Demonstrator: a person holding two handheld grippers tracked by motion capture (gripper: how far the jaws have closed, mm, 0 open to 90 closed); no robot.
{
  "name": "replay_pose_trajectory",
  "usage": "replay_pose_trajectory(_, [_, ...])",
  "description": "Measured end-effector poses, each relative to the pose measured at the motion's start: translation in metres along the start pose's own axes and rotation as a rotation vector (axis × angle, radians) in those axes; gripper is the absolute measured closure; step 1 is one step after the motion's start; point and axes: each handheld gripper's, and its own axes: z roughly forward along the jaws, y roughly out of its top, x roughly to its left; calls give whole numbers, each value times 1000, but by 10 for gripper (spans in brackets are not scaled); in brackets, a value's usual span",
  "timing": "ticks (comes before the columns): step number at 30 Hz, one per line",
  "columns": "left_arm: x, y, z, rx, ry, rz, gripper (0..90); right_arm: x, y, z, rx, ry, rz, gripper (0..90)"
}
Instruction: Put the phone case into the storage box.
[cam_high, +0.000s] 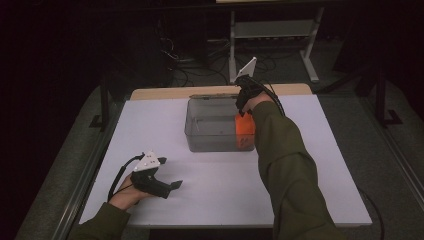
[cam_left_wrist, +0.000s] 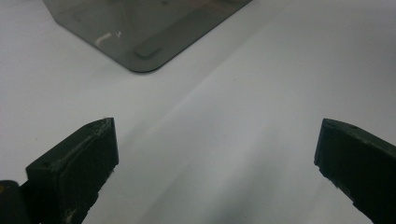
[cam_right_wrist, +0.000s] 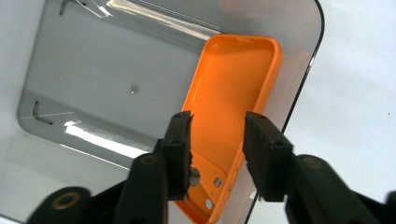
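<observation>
An orange phone case (cam_right_wrist: 238, 79) lies inside a clear smoky plastic box (cam_right_wrist: 116, 79), along one wall with its hollow side up. In the high view the orange phone case (cam_high: 245, 132) is at the right end of the box (cam_high: 210, 140), mid-table. My right gripper (cam_right_wrist: 217, 119) hangs just over the case, its jaws open and a little apart above the camera-hole end, and I cannot tell whether they touch it. From above, the right gripper (cam_high: 242, 106) points down at the box's far right corner. My left gripper (cam_high: 175, 185) rests open at the table's front left, nothing between its fingers (cam_left_wrist: 79, 158).
The white table (cam_high: 225, 200) has bare surface around the box. A corner of the box (cam_left_wrist: 140, 28) lies ahead of the left gripper. A wooden strip (cam_high: 160, 93) edges the far side. Beyond stand a white shelf frame (cam_high: 270, 30) and floor cables.
</observation>
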Motion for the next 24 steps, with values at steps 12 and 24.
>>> replay_pose_trajectory(12, [1,-1,1,8,2,0,0,-7,-12,-14,-86,25,-86,364])
replay_pose_trajectory(24, [3,-3,1,5,6,-20,0,-17,-25,-8,-168,86,-157,178])
